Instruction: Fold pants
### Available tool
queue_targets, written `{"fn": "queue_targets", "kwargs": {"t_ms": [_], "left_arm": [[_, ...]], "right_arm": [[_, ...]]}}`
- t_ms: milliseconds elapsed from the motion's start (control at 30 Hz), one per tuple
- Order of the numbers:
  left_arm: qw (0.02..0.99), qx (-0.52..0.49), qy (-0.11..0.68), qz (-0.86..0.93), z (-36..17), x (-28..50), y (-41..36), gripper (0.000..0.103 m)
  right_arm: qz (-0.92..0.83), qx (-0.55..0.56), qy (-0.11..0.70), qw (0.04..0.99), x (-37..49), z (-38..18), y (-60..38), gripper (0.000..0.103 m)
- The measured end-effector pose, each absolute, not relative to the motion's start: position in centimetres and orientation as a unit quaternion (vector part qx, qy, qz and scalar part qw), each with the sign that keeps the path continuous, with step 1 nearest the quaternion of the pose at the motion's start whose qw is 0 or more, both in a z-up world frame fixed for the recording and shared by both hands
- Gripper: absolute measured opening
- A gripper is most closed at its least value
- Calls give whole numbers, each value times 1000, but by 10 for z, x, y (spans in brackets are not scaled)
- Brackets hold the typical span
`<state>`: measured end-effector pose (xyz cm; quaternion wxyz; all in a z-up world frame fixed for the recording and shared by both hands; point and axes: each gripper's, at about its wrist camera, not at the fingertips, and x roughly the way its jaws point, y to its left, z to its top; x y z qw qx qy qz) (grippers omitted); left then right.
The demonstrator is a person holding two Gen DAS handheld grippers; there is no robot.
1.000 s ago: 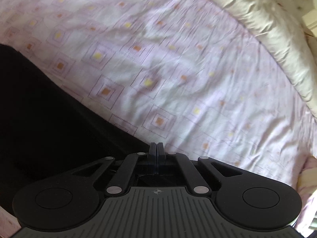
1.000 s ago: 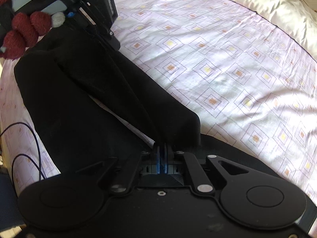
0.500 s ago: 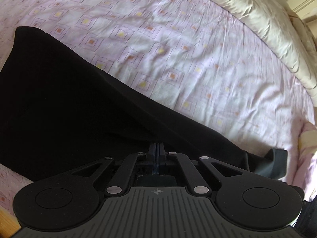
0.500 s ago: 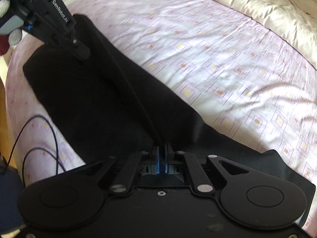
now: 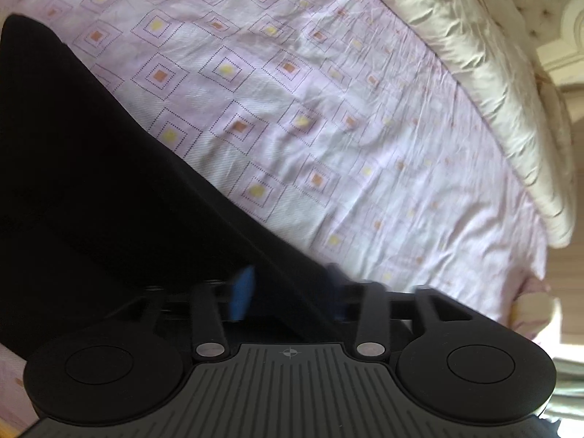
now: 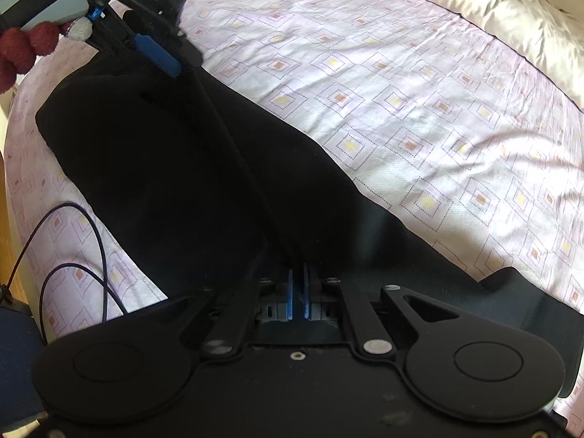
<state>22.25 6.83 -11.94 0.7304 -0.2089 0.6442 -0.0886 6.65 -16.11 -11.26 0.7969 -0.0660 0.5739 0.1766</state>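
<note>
Nearest the right wrist camera, right hand-held gripper (image 6: 299,288) is clenched on a fold of the black pants (image 6: 175,153); blue pads pinch the cloth with only a sliver between them. Fabric runs from that pinch up and left as a raised ridge across the garment.

Left of the pants, near the bed edge, a thin dark cable (image 6: 69,244) loops over the sheet.

Further along the same view, the pants lie spread diagonally on the bed sheet (image 6: 401,84), which is pink with a square pattern. One end lies at lower right beside the gripper body, the other at upper left.

At that far upper-left end, left hand-held gripper (image 6: 171,60) is released: one blue finger (image 6: 157,53) shows, sitting right at the pants edge. A hand in a dark red fuzzy glove (image 6: 22,51) holds its handle.

Left wrist view confirms: left hand-held gripper (image 5: 288,284) has its jaws spread wide, black cloth passing between and below them; contact can't be told, frame is blurred there. Pants (image 5: 91,189) fill the left half of that view.

Farthest back, a cream quilt (image 5: 474,54) lies along the far side of the bed, with a tufted headboard (image 5: 536,7) behind.
</note>
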Motion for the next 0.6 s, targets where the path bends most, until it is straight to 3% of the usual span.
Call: {"fn": "queue_targets", "kwargs": {"t_ms": [33,167,400,433,467,500,600], "left_arm": [[734,-214,639,-83,-118,223,71,62],[756,-174,629,-50,-113,226,73,69],[737,-160,656,-26,-148,244,67,68],[732,-154,663,-21,-153,246,66,59],[729,-146,669,-16,-156,247,63,22],[728,-128,673,-5,-155,247,60,10],[754,-119,646,-19,-135,239,54,10]], "right_arm": [[176,-64,575,796,67,-113,-162,7],[177,-53,577,795,68,-114,-164,7],[183,-45,580,792,73,-120,-180,8],[182,-44,581,792,75,-122,-181,8],[181,-43,581,792,75,-122,-182,8],[180,-42,580,793,75,-123,-183,8],[175,-42,577,797,69,-119,-178,9]]}}
